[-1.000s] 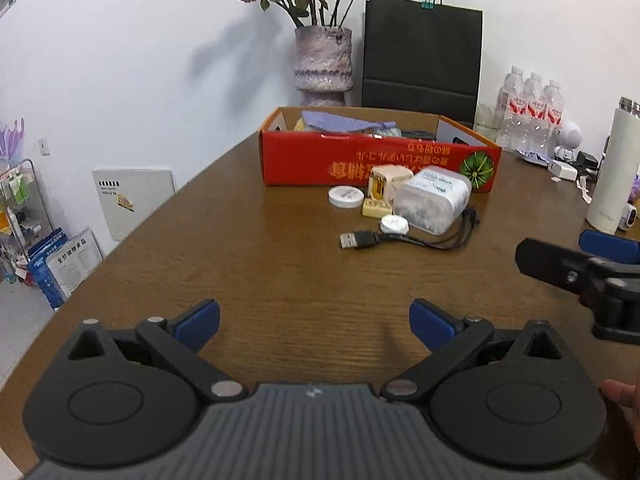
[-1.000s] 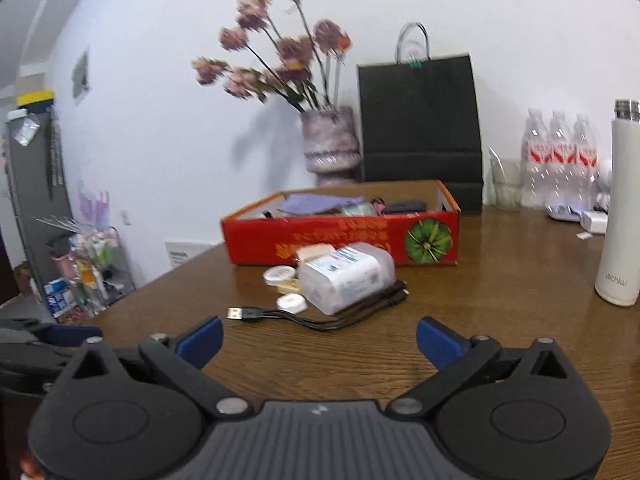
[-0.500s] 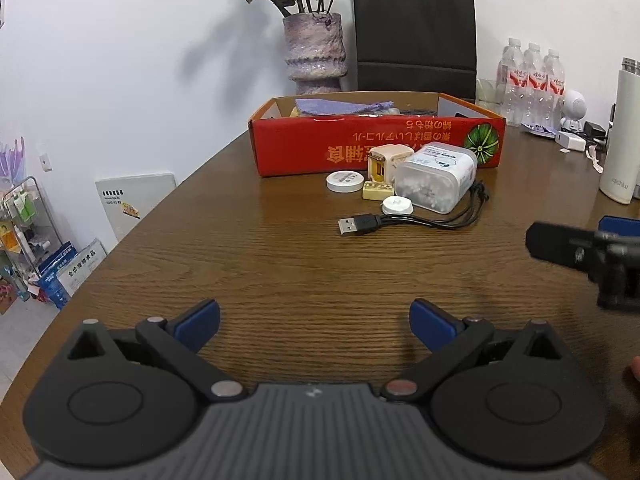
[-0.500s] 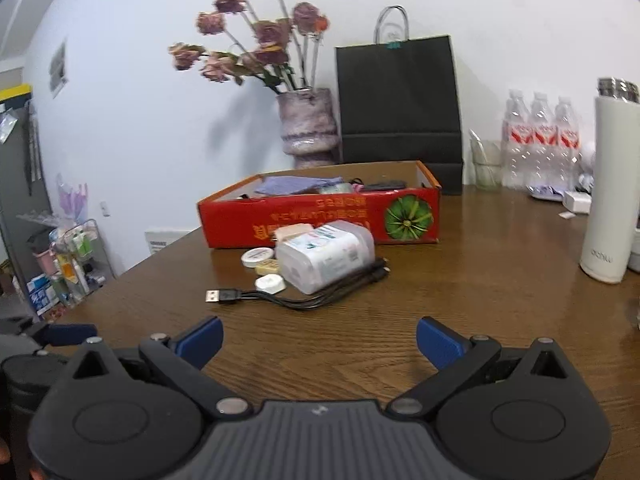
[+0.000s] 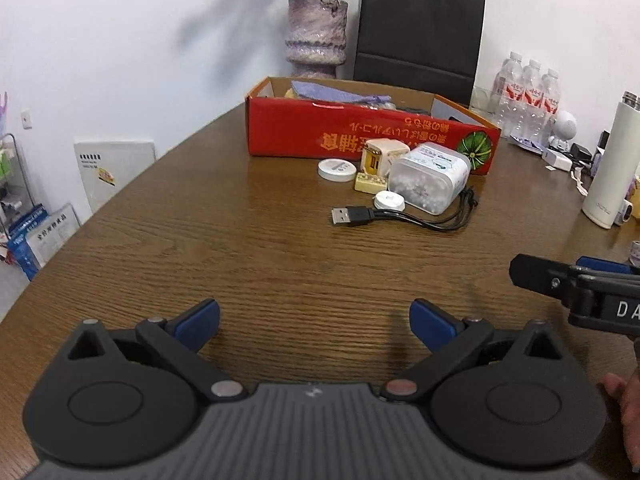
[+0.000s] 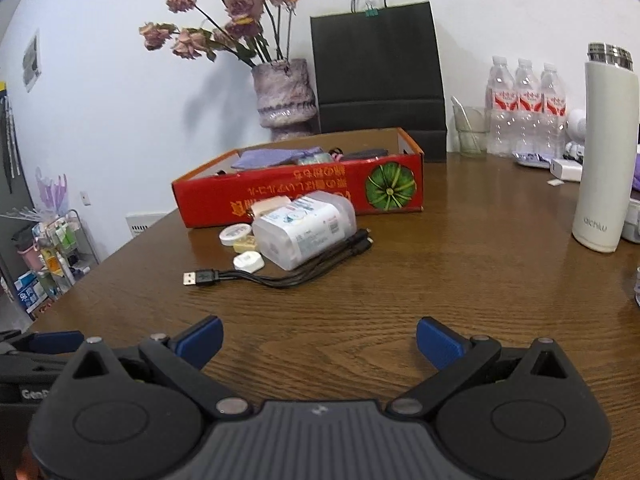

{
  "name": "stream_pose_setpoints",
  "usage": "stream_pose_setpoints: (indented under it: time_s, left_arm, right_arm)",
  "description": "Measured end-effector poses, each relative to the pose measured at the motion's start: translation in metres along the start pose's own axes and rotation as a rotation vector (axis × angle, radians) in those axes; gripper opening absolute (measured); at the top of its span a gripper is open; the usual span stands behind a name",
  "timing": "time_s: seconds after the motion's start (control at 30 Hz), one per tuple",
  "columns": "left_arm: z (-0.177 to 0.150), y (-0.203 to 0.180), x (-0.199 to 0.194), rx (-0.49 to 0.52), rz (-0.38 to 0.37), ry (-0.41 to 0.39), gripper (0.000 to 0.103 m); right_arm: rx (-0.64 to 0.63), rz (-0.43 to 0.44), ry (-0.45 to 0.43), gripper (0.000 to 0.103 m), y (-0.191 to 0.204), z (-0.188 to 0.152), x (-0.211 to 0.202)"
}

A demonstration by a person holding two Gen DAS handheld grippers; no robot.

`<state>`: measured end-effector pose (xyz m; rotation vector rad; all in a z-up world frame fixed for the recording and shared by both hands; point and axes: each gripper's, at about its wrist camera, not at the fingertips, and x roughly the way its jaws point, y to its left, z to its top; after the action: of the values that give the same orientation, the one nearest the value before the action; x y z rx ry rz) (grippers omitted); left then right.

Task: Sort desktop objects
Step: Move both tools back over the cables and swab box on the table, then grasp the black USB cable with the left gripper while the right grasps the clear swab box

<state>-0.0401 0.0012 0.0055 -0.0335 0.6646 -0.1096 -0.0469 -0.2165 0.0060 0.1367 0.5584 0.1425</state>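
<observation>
A red cardboard box (image 5: pixel 360 136) (image 6: pixel 280 196) holding a purple cloth stands mid-table. In front of it lie a clear plastic tub (image 5: pixel 428 178) (image 6: pixel 306 230), a cream charger plug (image 5: pixel 384 154), a white round tin (image 5: pixel 337 169) (image 6: pixel 234 235), a small yellow block (image 5: pixel 370 182), a white disc (image 5: pixel 389 201) (image 6: pixel 248 261) and a black USB cable (image 5: pixel 400 216) (image 6: pixel 280 274). My left gripper (image 5: pixel 314 322) is open and empty, well short of them. My right gripper (image 6: pixel 319 338) is open and empty too, and shows at the right in the left wrist view (image 5: pixel 576 280).
On the brown wooden table (image 5: pixel 240 240) stand a vase of dried flowers (image 6: pixel 284 96), a black paper bag (image 6: pixel 378 80), three water bottles (image 6: pixel 526 104) and a tall white flask (image 6: pixel 604 148). A shelf rack (image 6: pixel 56 248) stands off the table's left edge.
Both grippers have moved a little forward and tilted down toward the table. The objects stay put and both grippers stay open.
</observation>
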Motion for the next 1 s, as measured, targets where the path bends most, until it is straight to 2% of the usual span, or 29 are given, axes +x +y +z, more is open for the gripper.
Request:
stream_pose_setpoints:
  time_s: [0.1, 0.17, 0.27, 0.37, 0.47, 0.57, 0.73, 0.8, 0.87, 0.93, 1.0]
  left_arm:
    - [0.002, -0.001, 0.003, -0.007, 0.009, 0.026, 0.103]
    - [0.003, -0.003, 0.005, 0.015, 0.013, 0.037, 0.103]
    - [0.009, -0.010, 0.010, 0.051, 0.031, 0.070, 0.103]
    - [0.023, -0.014, 0.016, 0.060, -0.055, 0.049, 0.103]
    - [0.042, -0.017, 0.026, 0.075, -0.104, 0.022, 0.103]
    - [0.055, -0.019, 0.035, 0.097, -0.102, 0.015, 0.103]
    - [0.053, -0.005, 0.050, 0.097, -0.150, 0.049, 0.103]
    - [0.055, -0.001, 0.055, 0.090, -0.155, 0.058, 0.103]
    - [0.061, 0.004, 0.062, 0.078, -0.184, 0.061, 0.103]
    - [0.068, 0.009, 0.074, 0.042, -0.233, 0.062, 0.101]
    - [0.074, 0.009, 0.085, 0.034, -0.227, 0.081, 0.095]
  right_arm:
    - [0.018, 0.001, -0.001, 0.103, -0.004, 0.000, 0.000]
    - [0.027, 0.002, -0.032, 0.103, -0.005, 0.000, -0.004]
    - [0.008, 0.041, -0.048, 0.103, -0.005, 0.006, -0.005]
    - [-0.055, 0.060, -0.089, 0.103, -0.001, 0.022, -0.001]
    - [-0.151, 0.027, -0.126, 0.103, 0.004, 0.041, 0.018]
    - [-0.185, -0.003, -0.098, 0.103, 0.002, 0.061, 0.051]
    - [-0.204, 0.063, -0.011, 0.103, 0.001, 0.083, 0.103]
    - [-0.233, 0.064, 0.046, 0.103, 0.010, 0.087, 0.120]
    - [-0.281, 0.068, 0.059, 0.103, 0.018, 0.086, 0.132]
    - [-0.297, 0.071, 0.069, 0.096, 0.021, 0.085, 0.138]
    - [-0.268, 0.082, 0.065, 0.091, 0.015, 0.086, 0.136]
